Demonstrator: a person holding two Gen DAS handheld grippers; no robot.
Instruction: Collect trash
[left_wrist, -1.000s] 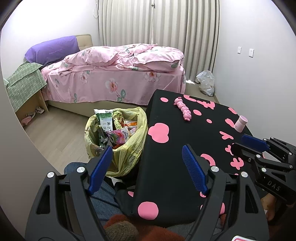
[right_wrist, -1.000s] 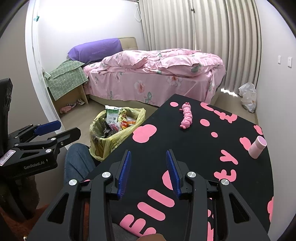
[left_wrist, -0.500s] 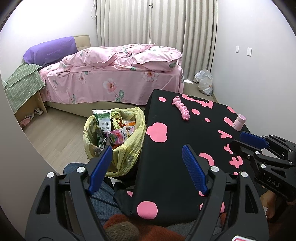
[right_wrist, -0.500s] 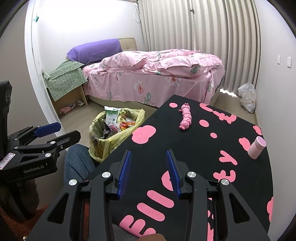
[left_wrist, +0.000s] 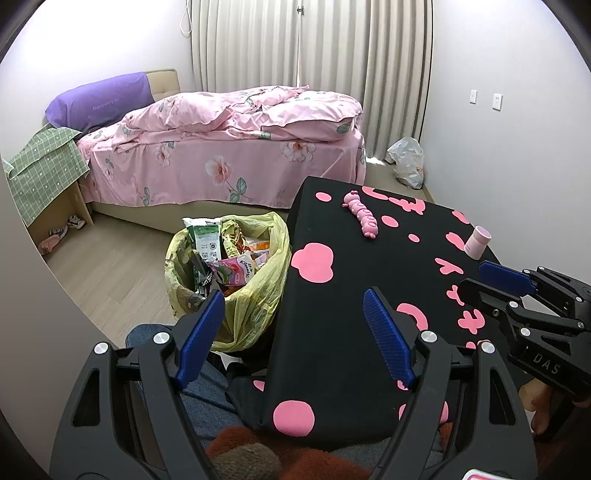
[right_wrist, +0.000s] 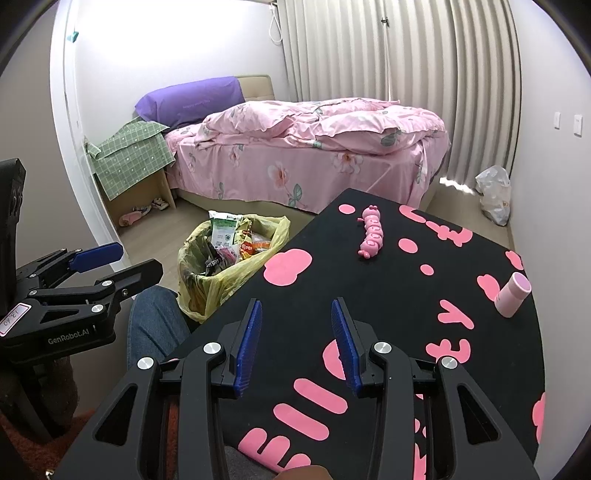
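Trash bag full of wrappers, just beside desk. Left hand-held gripper wide open, empty (right hand-held gripper too, less wide).

My left wrist cam sits low at the near-left corner of the black tablecloth with pink shapes, facing the far edge and the pink floral bed; the yellow plastic trash bag stuffed with wrappers is close, just off the left edge. My right wrist cam sits higher, over the near edge, aimed the same way. Both share the tablecloth, bag, bed, and the pink caterpillar toy. Each sees the other's black clamp with blue pads at its side.
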